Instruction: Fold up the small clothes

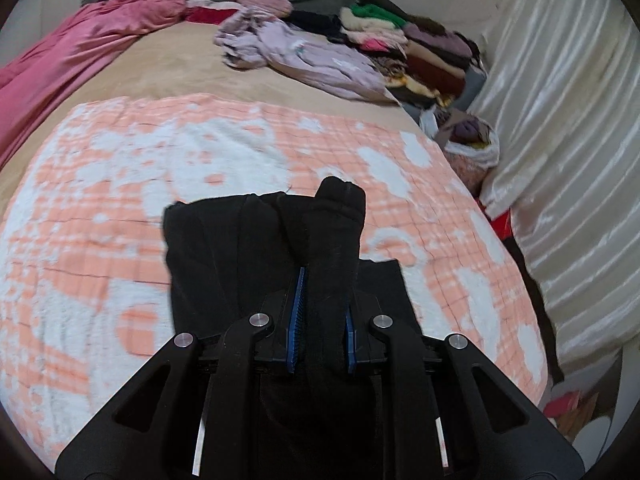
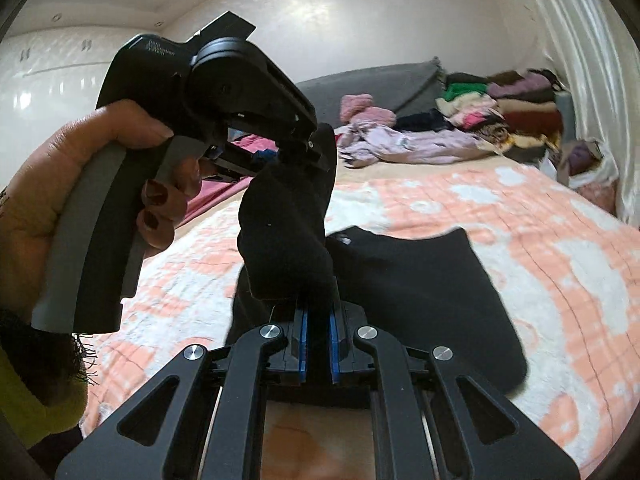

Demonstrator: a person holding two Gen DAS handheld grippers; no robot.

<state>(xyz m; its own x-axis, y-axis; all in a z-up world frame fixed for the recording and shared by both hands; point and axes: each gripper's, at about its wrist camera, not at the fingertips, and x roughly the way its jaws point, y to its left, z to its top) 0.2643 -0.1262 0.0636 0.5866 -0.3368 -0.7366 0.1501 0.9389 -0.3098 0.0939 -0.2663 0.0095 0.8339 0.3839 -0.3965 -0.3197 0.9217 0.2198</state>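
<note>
- Spread over the bed (image 1: 168, 60) is a peach-and-white blanket (image 1: 120, 184).
- A black garment (image 2: 420, 280) is draped on it, near centre.
- Black cloth is pinched tightly by the left gripper (image 1: 320, 300).
- Another fold is clamped by the right gripper (image 2: 316, 328).

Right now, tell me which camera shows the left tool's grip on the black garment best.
The right wrist view: it shows the left tool from outside, clamped on the black garment, lifted off the blanket. The left wrist view shows only cloth between its blue pads.
</note>
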